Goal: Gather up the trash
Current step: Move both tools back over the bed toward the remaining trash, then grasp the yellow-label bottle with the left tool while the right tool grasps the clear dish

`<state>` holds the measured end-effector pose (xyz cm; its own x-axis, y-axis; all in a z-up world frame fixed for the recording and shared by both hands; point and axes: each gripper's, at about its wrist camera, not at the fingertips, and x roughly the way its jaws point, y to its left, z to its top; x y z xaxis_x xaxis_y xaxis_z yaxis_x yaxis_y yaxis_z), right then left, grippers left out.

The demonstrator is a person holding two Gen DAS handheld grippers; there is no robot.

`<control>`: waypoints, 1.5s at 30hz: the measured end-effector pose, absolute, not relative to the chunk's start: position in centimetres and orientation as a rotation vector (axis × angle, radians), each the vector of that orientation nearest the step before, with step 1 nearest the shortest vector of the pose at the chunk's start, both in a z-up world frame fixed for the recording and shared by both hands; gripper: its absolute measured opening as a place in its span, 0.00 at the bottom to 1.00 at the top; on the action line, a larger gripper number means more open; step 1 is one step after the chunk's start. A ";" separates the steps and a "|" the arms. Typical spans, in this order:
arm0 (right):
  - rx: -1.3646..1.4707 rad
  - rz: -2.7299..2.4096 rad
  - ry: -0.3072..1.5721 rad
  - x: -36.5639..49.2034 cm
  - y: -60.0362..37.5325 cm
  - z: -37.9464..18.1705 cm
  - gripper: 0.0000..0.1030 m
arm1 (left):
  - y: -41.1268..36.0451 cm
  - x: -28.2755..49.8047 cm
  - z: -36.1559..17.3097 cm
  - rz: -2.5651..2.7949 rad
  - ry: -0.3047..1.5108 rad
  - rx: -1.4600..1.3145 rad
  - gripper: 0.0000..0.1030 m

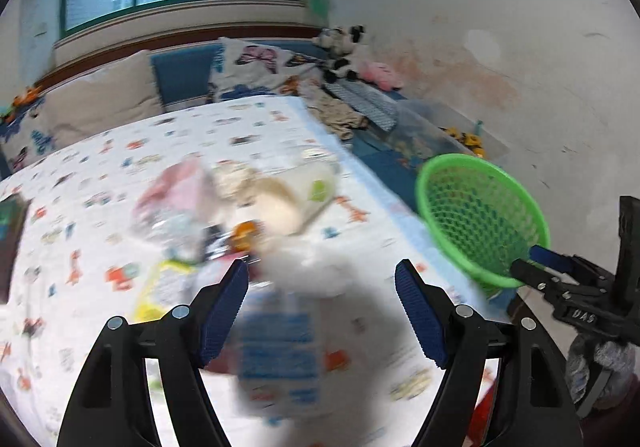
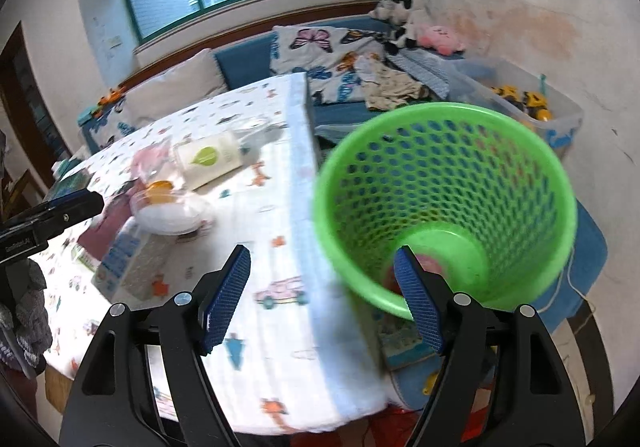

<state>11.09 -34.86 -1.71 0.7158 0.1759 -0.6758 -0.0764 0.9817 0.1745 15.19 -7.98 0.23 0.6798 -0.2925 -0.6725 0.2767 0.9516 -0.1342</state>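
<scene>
Both grippers are spread and pinch nothing: the left gripper (image 1: 322,283) hovers over the trash pile (image 2: 168,203) on the table (image 2: 280,327), the right gripper (image 2: 322,271) by the green basket (image 2: 440,203) past the table's right edge, likely placed to receive scraps.

Each hand-held gripper is built of glossy black plastic: two angled arms with triangular cut-outs and round silver screw heads at the pivots. The left hand-held gripper (image 1: 322,279) and the right hand-held gripper (image 2: 322,267) both carry ribbed dark-blue pads on their fingers (image 1: 226,311). White lettering marks the black body. A grey knitted glove (image 2: 30,311) covers the person's hand.
</scene>
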 end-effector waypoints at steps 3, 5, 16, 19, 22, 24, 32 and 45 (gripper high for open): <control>0.126 0.167 0.764 11.2 -33.4 -1.7 0.73 | -5.3 14.7 -0.3 -0.279 0.765 -0.029 0.71; 0.118 0.185 0.766 11.4 -32.1 -1.6 0.73 | -3.6 14.4 -0.7 -0.253 0.769 -0.031 0.71; 0.087 0.249 0.782 11.8 -27.1 -1.6 0.73 | 0.6 15.0 -3.2 -0.263 0.842 -0.046 0.71; 0.074 0.261 0.789 11.9 -26.2 -1.7 0.73 | 1.0 15.1 -3.7 -0.271 0.852 -0.027 0.71; 0.063 0.272 0.796 12.1 -25.4 -1.8 0.73 | 1.3 15.1 -4.0 -0.290 0.858 -0.015 0.70; 0.062 0.280 0.798 12.3 -24.8 -1.8 0.73 | 1.5 15.1 -4.3 -0.304 0.867 -0.008 0.68; 0.049 0.314 0.809 12.9 -22.9 -1.9 0.73 | 2.2 15.0 -4.8 -0.366 0.875 -0.015 0.66; 0.046 0.344 0.832 13.7 -21.4 -2.5 0.73 | 2.5 14.1 -4.7 -0.416 0.858 0.015 0.66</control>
<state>13.74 -21.42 -2.47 0.6212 0.3174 -0.7165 -0.2814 0.9437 0.1741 14.13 2.46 -4.68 0.5789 -0.3498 -0.7365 0.3617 0.9197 -0.1524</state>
